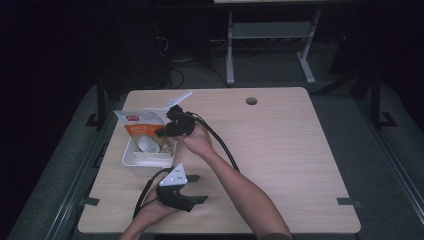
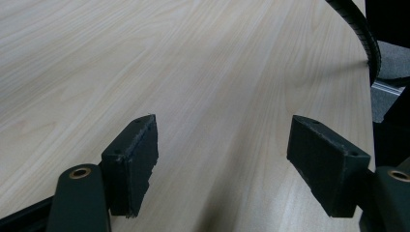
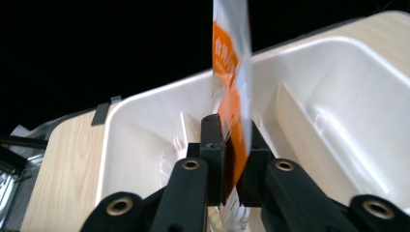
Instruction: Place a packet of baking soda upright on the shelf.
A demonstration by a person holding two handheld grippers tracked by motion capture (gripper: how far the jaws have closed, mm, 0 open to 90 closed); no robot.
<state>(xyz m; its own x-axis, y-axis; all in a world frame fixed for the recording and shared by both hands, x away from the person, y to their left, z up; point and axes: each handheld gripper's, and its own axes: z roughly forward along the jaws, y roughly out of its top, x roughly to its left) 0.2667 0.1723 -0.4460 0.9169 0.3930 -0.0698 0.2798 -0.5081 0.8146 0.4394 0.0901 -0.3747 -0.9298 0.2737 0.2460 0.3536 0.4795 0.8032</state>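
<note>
From the left: my white bin (image 1: pixel 131 159) sits near the table's (image 1: pixel 280 150) left edge, and an orange-and-white packet (image 1: pixel 141 126) stands up out of it, leaning toward the far left. My right gripper (image 1: pixel 167 131) reaches in over the bin from the right; in the right gripper view its jaws sit close together with the packet (image 3: pixel 231 96) edge-on between them, pads (image 3: pixel 212 145) against the film, so clamped on the packet. Nearer me, my left gripper (image 1: pixel 196 188) rests low over bare tabletop just in front of the bin, jaws wide apart, nothing between them, pads (image 2: pixel 135 154) just above the wood (image 2: pixel 203 72).
</note>
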